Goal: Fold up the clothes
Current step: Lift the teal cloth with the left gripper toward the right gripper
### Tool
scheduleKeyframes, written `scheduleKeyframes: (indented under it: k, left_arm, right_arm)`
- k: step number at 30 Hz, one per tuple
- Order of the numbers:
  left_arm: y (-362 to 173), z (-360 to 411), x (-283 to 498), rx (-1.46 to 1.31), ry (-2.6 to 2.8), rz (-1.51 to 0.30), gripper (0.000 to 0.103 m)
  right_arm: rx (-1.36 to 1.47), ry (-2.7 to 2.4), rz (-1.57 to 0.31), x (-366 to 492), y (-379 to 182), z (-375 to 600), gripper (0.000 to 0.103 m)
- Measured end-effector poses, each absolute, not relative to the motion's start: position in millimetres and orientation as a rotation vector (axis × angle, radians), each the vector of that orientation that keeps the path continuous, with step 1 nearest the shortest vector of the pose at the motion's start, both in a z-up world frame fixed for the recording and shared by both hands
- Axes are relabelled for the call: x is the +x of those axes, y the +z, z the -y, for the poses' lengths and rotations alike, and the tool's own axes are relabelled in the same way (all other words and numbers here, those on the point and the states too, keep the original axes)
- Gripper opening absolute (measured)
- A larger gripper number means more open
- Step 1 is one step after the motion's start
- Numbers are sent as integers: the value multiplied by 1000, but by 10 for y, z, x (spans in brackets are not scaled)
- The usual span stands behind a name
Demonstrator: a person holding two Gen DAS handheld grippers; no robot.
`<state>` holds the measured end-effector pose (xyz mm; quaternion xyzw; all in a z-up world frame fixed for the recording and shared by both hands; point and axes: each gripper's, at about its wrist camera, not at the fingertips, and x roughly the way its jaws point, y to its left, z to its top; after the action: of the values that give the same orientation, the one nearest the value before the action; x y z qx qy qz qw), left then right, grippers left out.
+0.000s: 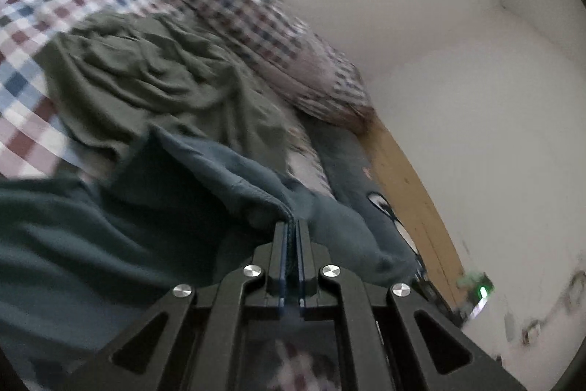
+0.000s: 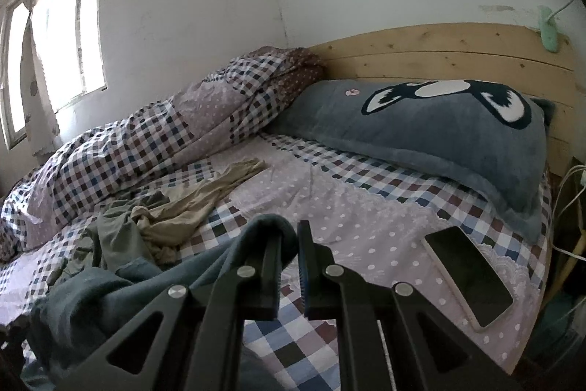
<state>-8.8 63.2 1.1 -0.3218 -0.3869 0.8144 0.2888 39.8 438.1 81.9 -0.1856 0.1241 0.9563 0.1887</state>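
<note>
My left claw (image 1: 291,226) is clamped on a hem of the teal garment (image 1: 110,229), which hangs down and to the left of it over the bed (image 2: 366,207). My right claw (image 2: 291,237) stands apart, the same teal cloth draped over its left finger (image 2: 271,255) only.

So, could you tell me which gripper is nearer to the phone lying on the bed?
Right. The right gripper hangs over the bedsheet with the phone just off to its right. The left gripper is shut on the teal garment, and its camera shows no phone at all.
</note>
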Motion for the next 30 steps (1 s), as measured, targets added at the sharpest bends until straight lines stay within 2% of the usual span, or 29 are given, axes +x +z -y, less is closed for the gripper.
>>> scheduleKeyframes:
  k: [6,12,19,21,28,30]
  left_arm:
    - [185,-994,227,-842,2094,869,2]
    - [248,-1214,452,-901,2172,544,3]
    - [184,-1408,792,-901,2312,103,6]
    - [172,-1403,878,-878,2329,21,10]
    - [286,-1137,1088,-703,2424,-89,58]
    - [349,-1075,1140,-623,2455,-135,65]
  right_arm:
    - [-479,2699,-363,443,922,-4365,7]
    - [-410,2699,-355,539,1079,-4375,7]
    - [-483,2670,-432,433,924,-4475,7]
    - [-482,2668,-442,415,908,-4470,7]
    - [-479,2666,-467,380,898,-4442,7]
    - [-478,2666,-473,374,898,-4430,7]
